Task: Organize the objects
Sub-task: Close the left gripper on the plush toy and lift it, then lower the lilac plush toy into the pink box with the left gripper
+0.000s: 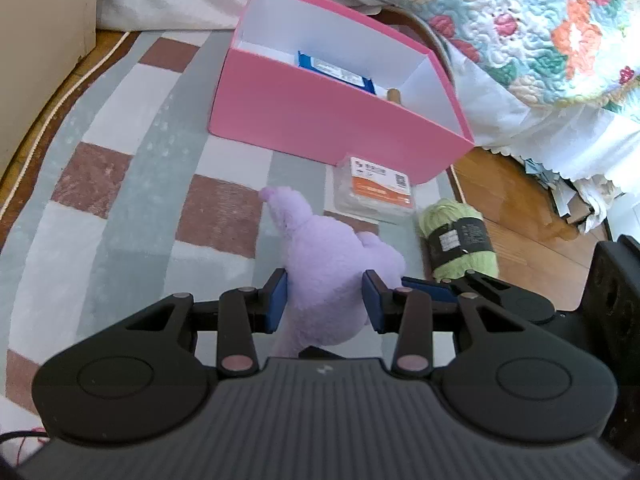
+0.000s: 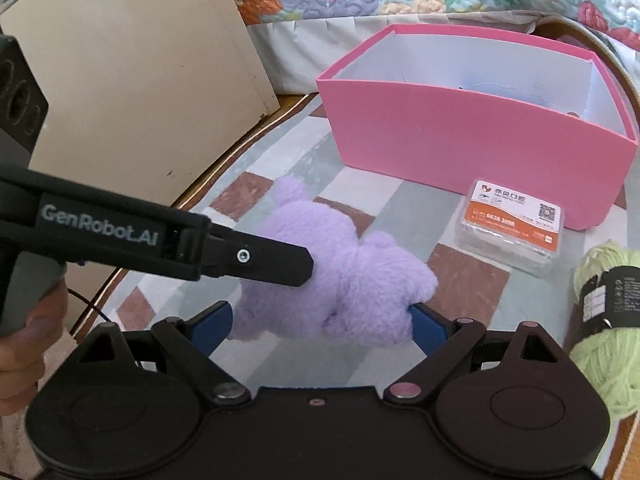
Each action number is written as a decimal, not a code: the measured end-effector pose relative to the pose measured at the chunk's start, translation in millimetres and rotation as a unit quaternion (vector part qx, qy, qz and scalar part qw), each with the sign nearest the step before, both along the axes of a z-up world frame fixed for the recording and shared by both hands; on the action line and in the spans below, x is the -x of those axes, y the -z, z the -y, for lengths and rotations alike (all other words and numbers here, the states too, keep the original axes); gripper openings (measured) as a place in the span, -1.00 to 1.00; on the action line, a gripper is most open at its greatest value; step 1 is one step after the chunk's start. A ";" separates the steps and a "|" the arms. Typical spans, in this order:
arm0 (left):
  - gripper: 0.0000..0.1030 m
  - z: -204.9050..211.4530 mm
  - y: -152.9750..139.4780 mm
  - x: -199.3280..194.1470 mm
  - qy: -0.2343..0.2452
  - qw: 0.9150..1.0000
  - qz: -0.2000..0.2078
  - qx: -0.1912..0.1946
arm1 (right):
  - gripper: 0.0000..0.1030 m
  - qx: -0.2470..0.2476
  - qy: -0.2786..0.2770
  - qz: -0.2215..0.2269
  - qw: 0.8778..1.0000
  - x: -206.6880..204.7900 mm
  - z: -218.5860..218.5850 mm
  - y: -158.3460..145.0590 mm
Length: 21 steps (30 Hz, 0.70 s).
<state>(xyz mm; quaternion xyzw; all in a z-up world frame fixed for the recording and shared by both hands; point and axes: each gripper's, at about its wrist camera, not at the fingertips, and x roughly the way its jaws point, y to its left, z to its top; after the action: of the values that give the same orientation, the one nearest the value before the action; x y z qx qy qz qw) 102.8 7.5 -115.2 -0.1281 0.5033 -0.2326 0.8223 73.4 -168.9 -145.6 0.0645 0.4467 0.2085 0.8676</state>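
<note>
One soft purple plush toy (image 1: 332, 264) lay on the checked rug (image 1: 120, 160), near the one open pink cardboard box (image 1: 340, 120) — seemingly its destination. The left gripper (image 1: 326, 300) pinched the toy's body between narrowed fingers; the right gripper (image 2: 320, 320) straddled it wide, apparently steadying. One clear card case (image 2: 516, 232) and one green yarn ball (image 2: 608, 320) waited right (box already held items).

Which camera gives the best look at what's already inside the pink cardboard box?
The left wrist view: it looks down into the pink cardboard box, showing a blue packet. The right wrist view mostly shows the box's outer wall.
</note>
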 end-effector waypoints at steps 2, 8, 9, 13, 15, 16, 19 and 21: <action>-0.24 0.0 -6.5 4.9 -0.001 1.000 0.000 -0.002 | 0.86 0.001 -0.004 -0.004 1.000 4.6 0.2 -5.4; -0.24 -2.6 -30.4 12.2 0.000 1.000 0.007 0.001 | 0.86 -0.009 -0.009 0.001 1.000 17.2 3.6 -31.9; -0.24 -2.9 -35.6 12.2 0.001 1.000 0.011 0.001 | 0.86 -0.009 -0.010 0.004 1.000 18.7 4.1 -36.9; -0.24 -0.3 -57.4 8.5 0.005 1.000 0.030 -0.004 | 0.86 -0.011 -0.014 0.018 1.000 19.5 5.2 -57.0; -0.24 2.0 -69.1 5.2 0.006 0.999 0.041 -0.011 | 0.86 -0.008 -0.017 0.029 0.999 16.5 5.9 -67.2; -0.23 2.8 -74.3 3.0 0.007 0.999 0.048 -0.013 | 0.85 -0.006 -0.020 0.035 0.999 14.4 6.2 -72.7; -0.23 4.7 -89.2 -5.9 0.005 0.998 0.061 -0.014 | 0.84 -0.002 -0.028 0.056 0.998 6.6 8.7 -89.2; -0.23 5.7 -98.6 -14.7 0.005 0.998 0.068 -0.013 | 0.79 -0.003 -0.031 0.068 0.997 0.7 11.6 -98.1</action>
<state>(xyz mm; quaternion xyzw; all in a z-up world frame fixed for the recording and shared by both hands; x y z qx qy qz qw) 117.5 1.8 -16.6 -0.0985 0.4495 -0.2384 0.8553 72.7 -180.6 -47.6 0.0393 0.3880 0.2403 0.8889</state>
